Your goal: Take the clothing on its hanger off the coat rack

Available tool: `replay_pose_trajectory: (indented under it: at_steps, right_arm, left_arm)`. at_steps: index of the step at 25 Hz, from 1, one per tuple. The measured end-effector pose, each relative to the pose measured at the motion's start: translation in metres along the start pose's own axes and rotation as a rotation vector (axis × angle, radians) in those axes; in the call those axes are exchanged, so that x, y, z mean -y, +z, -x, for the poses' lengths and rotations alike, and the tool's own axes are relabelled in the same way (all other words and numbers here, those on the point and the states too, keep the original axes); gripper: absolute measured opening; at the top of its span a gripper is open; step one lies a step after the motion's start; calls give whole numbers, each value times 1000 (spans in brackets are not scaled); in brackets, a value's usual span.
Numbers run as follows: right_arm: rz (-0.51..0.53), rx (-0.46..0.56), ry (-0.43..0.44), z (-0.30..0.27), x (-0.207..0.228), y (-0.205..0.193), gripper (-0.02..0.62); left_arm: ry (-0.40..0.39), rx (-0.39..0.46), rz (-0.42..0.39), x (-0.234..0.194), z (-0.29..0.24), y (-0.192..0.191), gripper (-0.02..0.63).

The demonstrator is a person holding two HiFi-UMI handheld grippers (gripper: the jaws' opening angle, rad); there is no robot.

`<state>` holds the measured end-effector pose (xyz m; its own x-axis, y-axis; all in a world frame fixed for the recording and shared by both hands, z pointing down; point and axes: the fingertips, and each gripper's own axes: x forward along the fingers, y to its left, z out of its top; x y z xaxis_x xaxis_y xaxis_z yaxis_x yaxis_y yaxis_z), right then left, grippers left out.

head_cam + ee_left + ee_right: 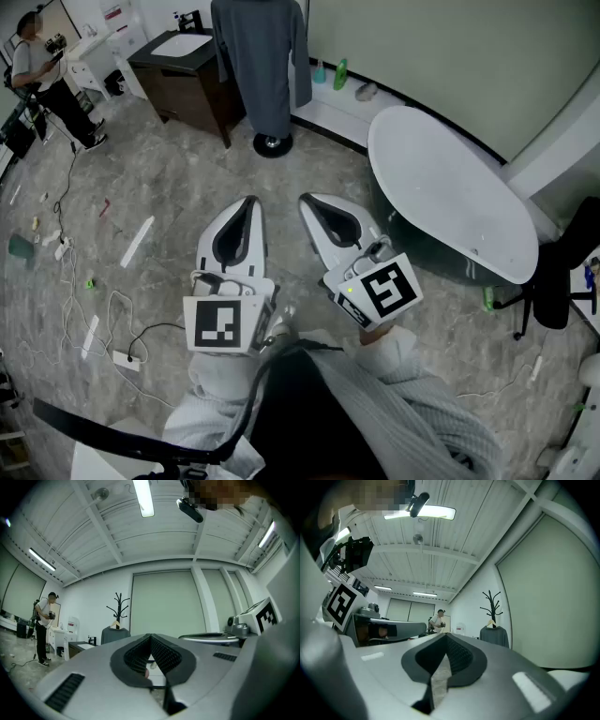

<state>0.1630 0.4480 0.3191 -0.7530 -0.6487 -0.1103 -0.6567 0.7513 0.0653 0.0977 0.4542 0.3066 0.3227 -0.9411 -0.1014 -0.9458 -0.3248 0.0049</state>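
Note:
A grey garment (262, 66) hangs on a wooden hanger from a black coat rack, whose round base (272, 143) stands on the floor ahead of me. Both grippers are held low and well short of it, side by side. My left gripper (247, 201) is shut and holds nothing, and so is my right gripper (307, 199). In the left gripper view the rack (118, 605) and garment (115, 634) show far off beyond the shut jaws (150, 636). The right gripper view shows the rack (491, 603) and garment (494, 635) to the right of its shut jaws (445, 634).
A white bathtub (450, 187) stands to the right of the rack. A dark vanity with a sink (187, 75) is to its left. A person (42, 75) stands at the far left. Cables and a power strip (127, 359) lie on the floor at left. A black chair (562, 272) is at far right.

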Motion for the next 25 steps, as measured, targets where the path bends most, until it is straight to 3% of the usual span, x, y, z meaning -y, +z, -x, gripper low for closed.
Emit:
replay_pose_trajectory:
  at_steps: [12,20,25]
  right_arm:
    - [12,7,-10,-9,-10,4,2]
    - [31,9,-38,-39,-36,-10,2]
    - [17,-21,-42,-64,-31,-29,2]
  left_arm:
    - [2,16,-11,-14,7,4,5]
    - [-1,54,-23,-58,15,-3,5]
    - [18,22,-55,-85,9,-20,5]
